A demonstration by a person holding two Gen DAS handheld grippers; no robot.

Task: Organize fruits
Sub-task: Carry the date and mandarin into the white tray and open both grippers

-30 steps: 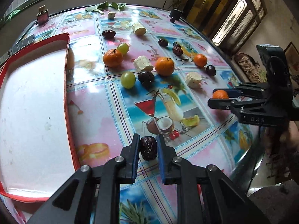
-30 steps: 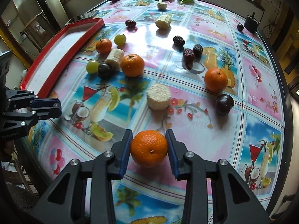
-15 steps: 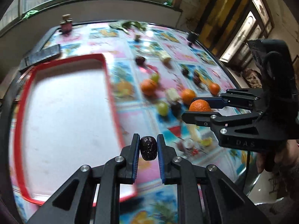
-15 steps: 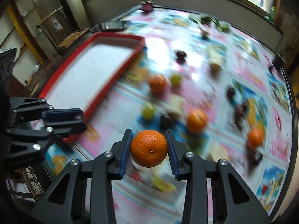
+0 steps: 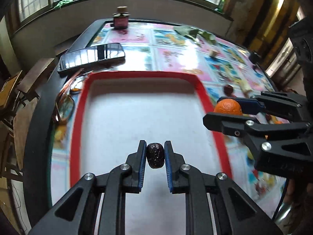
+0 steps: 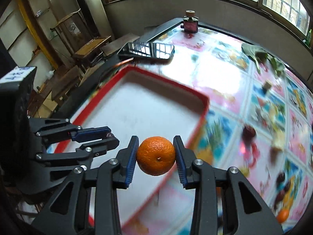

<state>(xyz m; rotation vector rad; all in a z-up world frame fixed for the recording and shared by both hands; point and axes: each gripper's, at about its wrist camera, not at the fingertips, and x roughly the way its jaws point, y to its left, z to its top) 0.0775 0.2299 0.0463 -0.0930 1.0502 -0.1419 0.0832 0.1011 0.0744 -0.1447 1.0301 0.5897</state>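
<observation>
My left gripper [image 5: 155, 157] is shut on a dark wrinkled date [image 5: 155, 158] and holds it above the white floor of the red-rimmed tray [image 5: 201, 90]. My right gripper [image 6: 156, 157] is shut on an orange [image 6: 156, 158] and holds it above the tray's right rim [image 6: 197, 96]. The right gripper with the orange [image 5: 228, 107] shows at the right of the left wrist view. The left gripper [image 6: 111, 139] shows at the left of the right wrist view. The tray holds no fruit in view.
A phone [image 5: 92, 56] and glasses [image 5: 64, 105] lie beyond and left of the tray. A small dark red bottle [image 5: 120, 20] stands at the table's far edge. Green leaves [image 6: 256, 55] and several blurred fruits [image 6: 249, 132] lie on the patterned table right of the tray.
Both grippers have swung left from the fruit-strewn table to above the tray, still holding the date and the orange.
</observation>
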